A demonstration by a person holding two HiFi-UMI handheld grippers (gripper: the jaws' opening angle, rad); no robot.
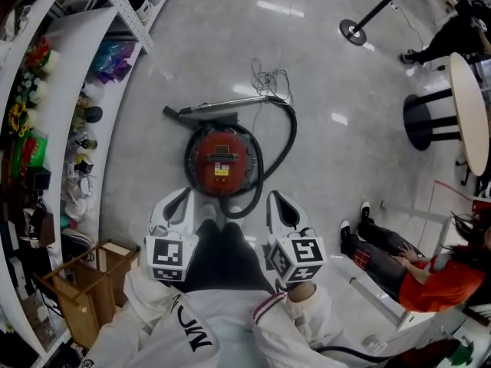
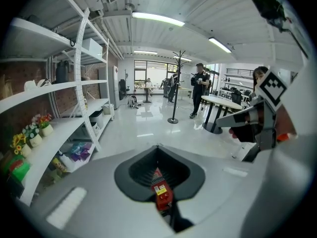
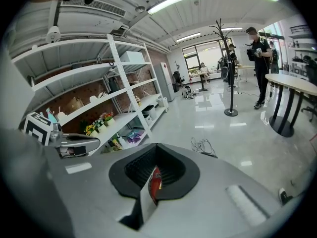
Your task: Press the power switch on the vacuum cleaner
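Left hand-held gripper [image 1: 182, 195] and right hand-held gripper [image 1: 276, 198], jaws seemingly together, hang by vacuum cleaner [image 1: 222, 159] edge.

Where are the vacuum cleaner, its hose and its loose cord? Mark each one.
vacuum cleaner [image 1: 222, 158], head view, on its red top.
hose [image 1: 294, 133], head view, on the black curve right of the body.
cord [image 1: 270, 80], head view, on the tangle lying on the floor.

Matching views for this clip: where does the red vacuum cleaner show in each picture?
Head view: vacuum cleaner on the floor at centre.
Left gripper view: vacuum cleaner low centre, glimpsed between the fingers.
Right gripper view: vacuum cleaner, a red sliver between the fingers.
Shared landmark: white shelving, left in every view.
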